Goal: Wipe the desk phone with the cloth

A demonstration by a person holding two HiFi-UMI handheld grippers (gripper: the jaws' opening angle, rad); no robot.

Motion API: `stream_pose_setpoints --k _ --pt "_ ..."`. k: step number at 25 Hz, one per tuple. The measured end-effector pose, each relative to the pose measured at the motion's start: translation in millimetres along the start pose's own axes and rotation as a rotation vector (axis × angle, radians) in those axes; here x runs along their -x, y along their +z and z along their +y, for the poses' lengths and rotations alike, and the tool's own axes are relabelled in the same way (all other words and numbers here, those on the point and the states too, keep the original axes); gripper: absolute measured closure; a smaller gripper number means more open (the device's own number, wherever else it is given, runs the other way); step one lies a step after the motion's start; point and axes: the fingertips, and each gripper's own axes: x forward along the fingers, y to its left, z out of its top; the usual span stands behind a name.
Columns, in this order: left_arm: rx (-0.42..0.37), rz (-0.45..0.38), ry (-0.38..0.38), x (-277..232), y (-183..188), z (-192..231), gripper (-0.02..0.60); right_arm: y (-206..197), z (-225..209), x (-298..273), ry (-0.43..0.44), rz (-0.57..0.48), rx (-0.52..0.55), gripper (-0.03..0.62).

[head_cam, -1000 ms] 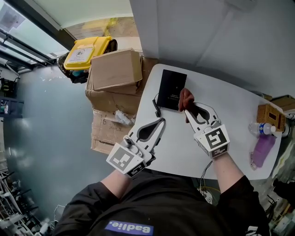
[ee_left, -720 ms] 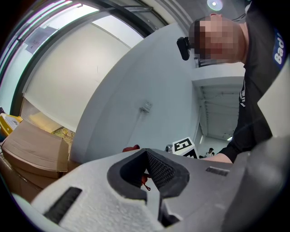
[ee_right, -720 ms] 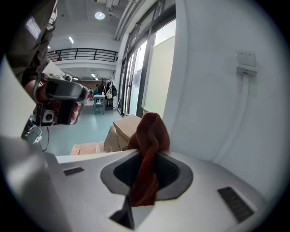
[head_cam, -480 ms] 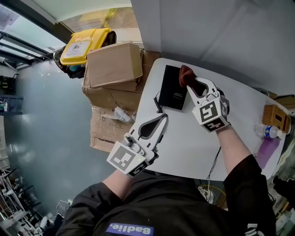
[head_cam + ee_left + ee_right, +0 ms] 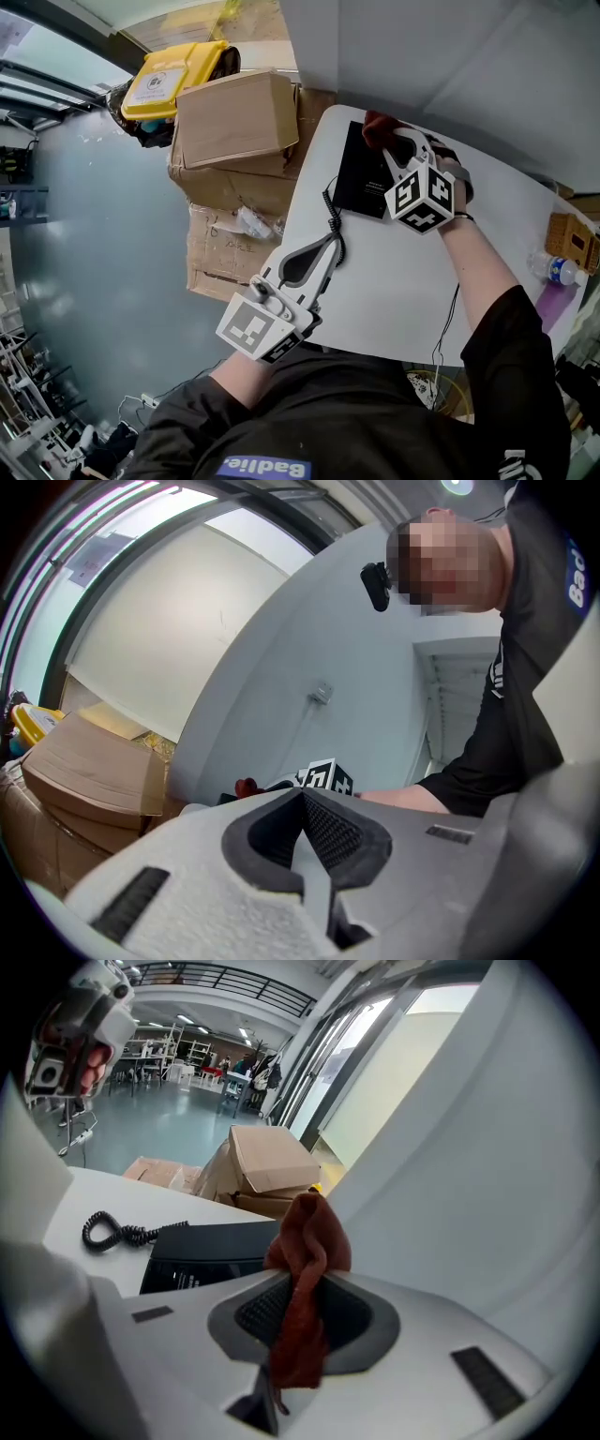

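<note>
Jaws of my left gripper (image 5: 326, 249) are pressed together with nothing between them, hovering over the near part of the white desk (image 5: 394, 291). Farther out, my right gripper (image 5: 392, 148) pinches the rust-red cloth (image 5: 305, 1241) at the far end of the black desk phone (image 5: 361, 178), which lies flat on the desk. Its coiled cord (image 5: 333, 214) trails towards me. Cardboard boxes (image 5: 234, 117) stand beyond.

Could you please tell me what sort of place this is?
Likely a workshop or lab hall: brown cardboard boxes stacked beside the white table, a glossy grey floor, and metal racks with workbenches far off.
</note>
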Motion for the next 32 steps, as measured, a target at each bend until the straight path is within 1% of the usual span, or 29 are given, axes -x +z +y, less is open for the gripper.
stream_pose_setpoints --k 7,12,19,22,25,28,32 --pt "0.016 0.011 0.009 12.2 -7.0 9.1 0.568 -0.5 31.8 0.2 0.011 -0.001 0.037 0.511" --pt "-0.006 0.006 0.003 23.6 -12.7 12.3 0.569 -2.6 59.4 5.6 0.031 0.0 0.025 0.511" --pt "0.015 0.019 -0.011 37.2 -24.4 7.5 0.568 -4.5 100.6 13.5 0.054 0.01 0.015 0.511" --pt "0.012 0.024 -0.02 43.7 -30.2 5.7 0.568 -6.2 119.1 16.0 0.067 0.015 0.001 0.511" --pt "0.029 0.032 -0.028 49.7 -34.4 1.2 0.568 -8.4 138.9 19.1 0.083 0.02 -0.012 0.511" --pt "0.01 0.028 -0.039 57.1 -36.4 -1.0 0.568 -10.5 155.9 24.8 0.097 0.029 -0.023 0.511" --pt "0.011 0.033 -0.053 65.5 -42.0 -5.4 0.569 -14.8 172.0 27.3 0.101 0.031 -0.039 0.511"
